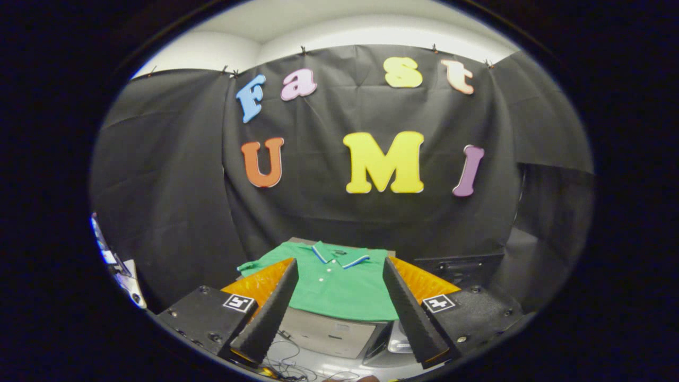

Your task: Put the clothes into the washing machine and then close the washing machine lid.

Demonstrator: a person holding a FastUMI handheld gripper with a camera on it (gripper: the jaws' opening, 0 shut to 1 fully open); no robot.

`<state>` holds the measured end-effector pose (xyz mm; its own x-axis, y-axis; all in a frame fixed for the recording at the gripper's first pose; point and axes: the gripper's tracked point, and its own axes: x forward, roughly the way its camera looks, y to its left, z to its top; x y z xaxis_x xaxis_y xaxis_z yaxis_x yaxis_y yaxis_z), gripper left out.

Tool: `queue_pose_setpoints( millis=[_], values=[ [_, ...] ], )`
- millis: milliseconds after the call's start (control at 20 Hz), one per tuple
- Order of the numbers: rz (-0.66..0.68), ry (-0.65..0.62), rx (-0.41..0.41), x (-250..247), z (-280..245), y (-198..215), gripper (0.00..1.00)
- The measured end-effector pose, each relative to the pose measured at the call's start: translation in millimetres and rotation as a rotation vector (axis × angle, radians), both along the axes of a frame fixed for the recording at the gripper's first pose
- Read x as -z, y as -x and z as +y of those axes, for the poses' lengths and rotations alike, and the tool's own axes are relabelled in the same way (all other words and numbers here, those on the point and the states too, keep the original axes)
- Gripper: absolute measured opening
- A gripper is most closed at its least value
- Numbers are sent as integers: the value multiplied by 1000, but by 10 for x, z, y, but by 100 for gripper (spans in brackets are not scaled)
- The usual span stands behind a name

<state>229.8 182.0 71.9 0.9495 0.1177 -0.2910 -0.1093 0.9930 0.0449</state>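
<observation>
A green polo shirt [339,284] with a blue-and-white trimmed collar lies flat on a grey surface [329,331], just ahead of my fingers and partly between them. My gripper [339,265] is open, with its two fingers spread wide to either side of the shirt's body and nothing held. The fingertips reach about level with the shirt's chest, without touching it that I can tell. The grey surface under the shirt looks like the top of a box-like appliance; its opening is hidden.
A black cloth wall stands close behind the shirt. A dark case-like object [459,268] sits to the right beyond the right finger. Loose cables [289,366] lie on the pale floor below the fingers. White equipment [119,276] shows at the far left.
</observation>
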Motion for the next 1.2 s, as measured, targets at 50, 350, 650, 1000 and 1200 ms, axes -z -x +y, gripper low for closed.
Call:
queue_pose_setpoints(
  millis=[50,350,650,1000,1200],
  values=[
    [55,0,-23,52,78,-174,100],
    [411,46,-96,572,339,-1037,100],
    [761,15,-98,1178,497,-1480,98],
    [926,36,-7,1531,500,-1845,97],
    [983,46,28,1647,517,-1946,97]
  ],
)
